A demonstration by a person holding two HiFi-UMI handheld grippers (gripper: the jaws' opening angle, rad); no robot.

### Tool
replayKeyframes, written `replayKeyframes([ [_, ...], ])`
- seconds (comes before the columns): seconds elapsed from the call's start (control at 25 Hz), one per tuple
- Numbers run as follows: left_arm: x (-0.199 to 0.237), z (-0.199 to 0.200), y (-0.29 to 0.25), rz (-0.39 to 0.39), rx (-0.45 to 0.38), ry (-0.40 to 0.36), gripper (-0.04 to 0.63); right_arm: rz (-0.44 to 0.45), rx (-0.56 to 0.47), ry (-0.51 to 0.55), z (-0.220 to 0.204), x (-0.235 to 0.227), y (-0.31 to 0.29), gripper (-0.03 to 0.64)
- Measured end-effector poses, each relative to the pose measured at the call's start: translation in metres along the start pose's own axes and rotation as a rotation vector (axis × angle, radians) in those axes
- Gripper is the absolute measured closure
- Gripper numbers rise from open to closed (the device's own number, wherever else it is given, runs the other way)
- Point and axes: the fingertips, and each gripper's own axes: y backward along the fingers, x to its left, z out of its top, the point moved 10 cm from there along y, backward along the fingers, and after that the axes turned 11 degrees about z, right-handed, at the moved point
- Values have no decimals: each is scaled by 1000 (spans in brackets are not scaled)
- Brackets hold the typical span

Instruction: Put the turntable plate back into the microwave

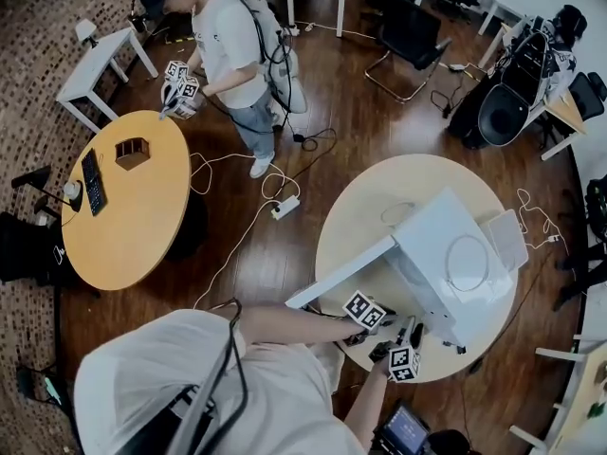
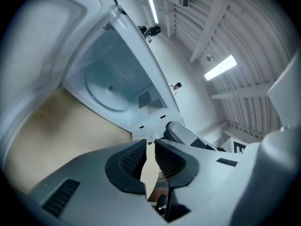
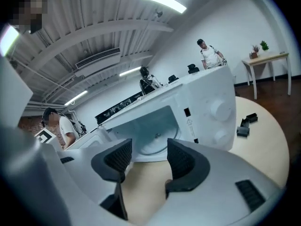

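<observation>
The white box microwave (image 1: 427, 230) sits near the edge of the round cream counter (image 1: 379, 183). Its white door (image 1: 340, 273) is swung wide to the left, so the cavity mouth faces both claws. A round clear turntable plate (image 2: 107, 89) lies flat on the cavity floor, ahead of each claw and apart from it. The left claw (image 2: 148, 147) is all but clenched on nothing, with a thin slit between its pads; the right claw (image 3: 149, 157) is partly released and empty, over bare counter
</observation>
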Motion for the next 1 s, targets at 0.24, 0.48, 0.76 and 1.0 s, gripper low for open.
replayKeyframes([
  [0.24,-15,8,14,-31,-33,-53,540,-4,-33,50,20,2,17,378],
  [0.48,-51,29,28,-24,-104,-138,540,188,-108,30,51,23,16,379],
  [0.76,-83,36,26,15,-210,-298,540,256,-138,76,67,4,21,379],
  [1.0,-83,31,11,10,-154,-308,540,268,-136,113,107,16,42,379],
])
